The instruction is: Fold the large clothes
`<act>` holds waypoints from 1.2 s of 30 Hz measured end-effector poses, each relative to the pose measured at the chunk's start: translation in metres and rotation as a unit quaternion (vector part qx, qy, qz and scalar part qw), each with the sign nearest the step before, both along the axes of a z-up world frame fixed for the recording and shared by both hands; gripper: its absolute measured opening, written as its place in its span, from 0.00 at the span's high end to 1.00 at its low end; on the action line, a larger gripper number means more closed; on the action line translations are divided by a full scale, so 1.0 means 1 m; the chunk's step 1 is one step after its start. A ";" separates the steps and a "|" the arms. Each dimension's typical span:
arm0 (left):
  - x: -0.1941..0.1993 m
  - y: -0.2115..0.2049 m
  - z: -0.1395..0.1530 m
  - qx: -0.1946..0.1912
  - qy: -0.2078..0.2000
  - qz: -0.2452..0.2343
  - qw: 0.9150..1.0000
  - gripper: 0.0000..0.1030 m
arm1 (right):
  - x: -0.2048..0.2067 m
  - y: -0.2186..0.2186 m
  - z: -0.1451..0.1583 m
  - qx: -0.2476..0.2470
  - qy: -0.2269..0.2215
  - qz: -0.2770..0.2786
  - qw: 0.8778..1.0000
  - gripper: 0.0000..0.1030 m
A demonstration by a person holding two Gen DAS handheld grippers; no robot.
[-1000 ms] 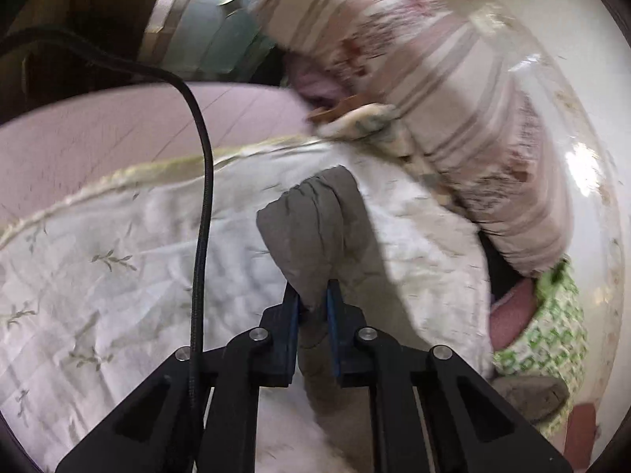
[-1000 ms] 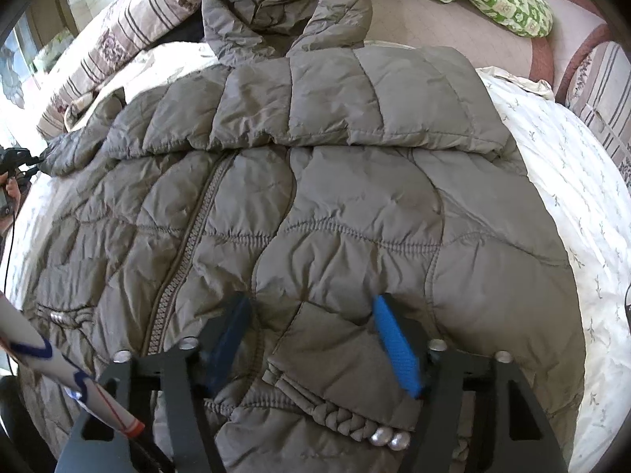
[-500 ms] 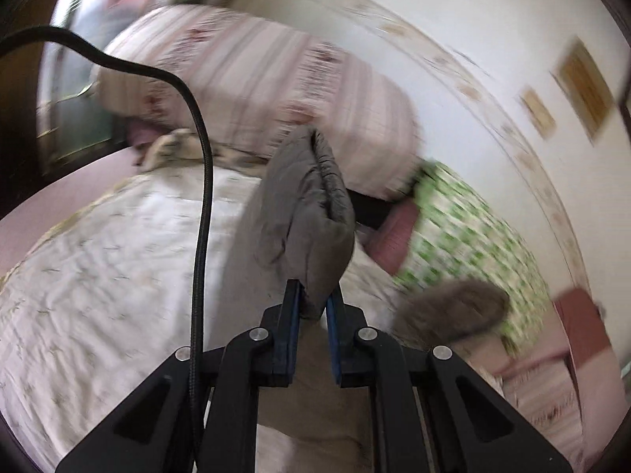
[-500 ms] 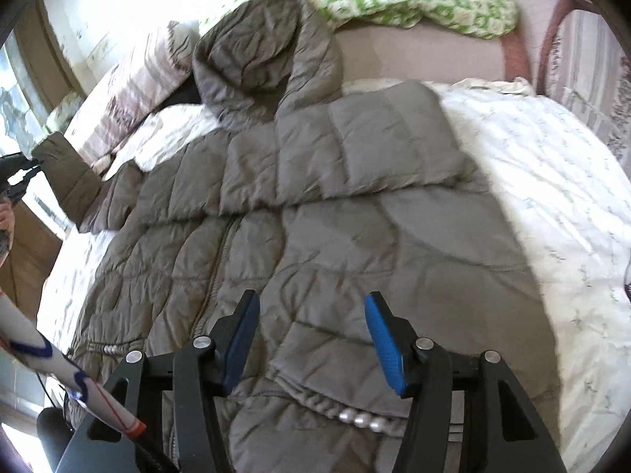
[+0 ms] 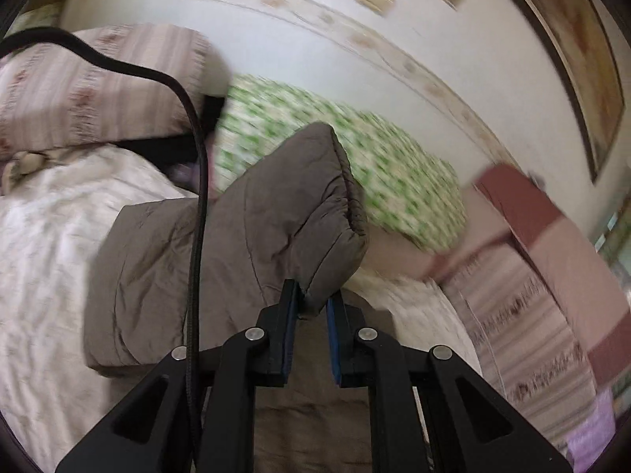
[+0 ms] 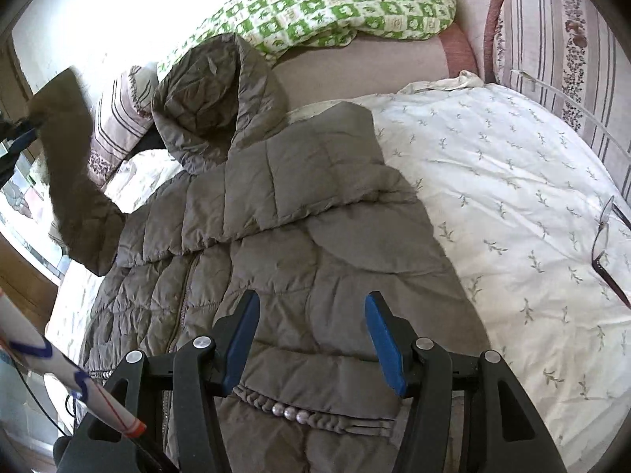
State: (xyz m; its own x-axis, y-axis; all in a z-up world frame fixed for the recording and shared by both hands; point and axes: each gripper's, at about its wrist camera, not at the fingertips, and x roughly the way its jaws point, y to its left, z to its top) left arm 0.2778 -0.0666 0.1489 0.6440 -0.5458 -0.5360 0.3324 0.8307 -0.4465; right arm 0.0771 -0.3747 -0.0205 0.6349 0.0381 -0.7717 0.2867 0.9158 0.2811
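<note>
A grey-brown quilted hooded jacket lies front-up on the white bedspread, hood toward the headboard, one sleeve folded across its chest. My left gripper is shut on the cuff of the other sleeve and holds it lifted above the bed; that raised sleeve also shows at the left of the right wrist view. My right gripper is open and empty, hovering over the jacket's lower front near a pearl-trimmed pocket.
A green-patterned pillow and striped pillows lie along the headboard. A pair of glasses rests on the bedspread at the right. A black cable hangs across the left wrist view.
My left gripper has lifted the sleeve cuff off the bed and swung it up toward the jacket body. My right gripper has pulled back and risen slightly, still open.
</note>
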 end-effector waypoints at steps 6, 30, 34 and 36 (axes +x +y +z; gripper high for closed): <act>-0.016 -0.099 -0.069 0.033 0.054 -0.068 0.996 0.87 | -0.005 -0.017 -0.001 -0.010 0.006 -0.029 1.000 0.41; -0.024 -0.008 -0.131 0.211 0.005 0.011 0.977 0.39 | 0.090 0.050 0.007 -0.050 -0.041 0.065 0.996 0.70; 0.000 0.042 -0.161 0.210 0.045 0.052 0.975 0.39 | 0.128 0.077 -0.023 -0.108 0.003 0.074 0.991 0.73; 0.006 0.050 -0.173 0.216 0.052 0.056 0.973 0.39 | 0.136 0.082 -0.035 -0.115 0.026 0.078 0.990 0.74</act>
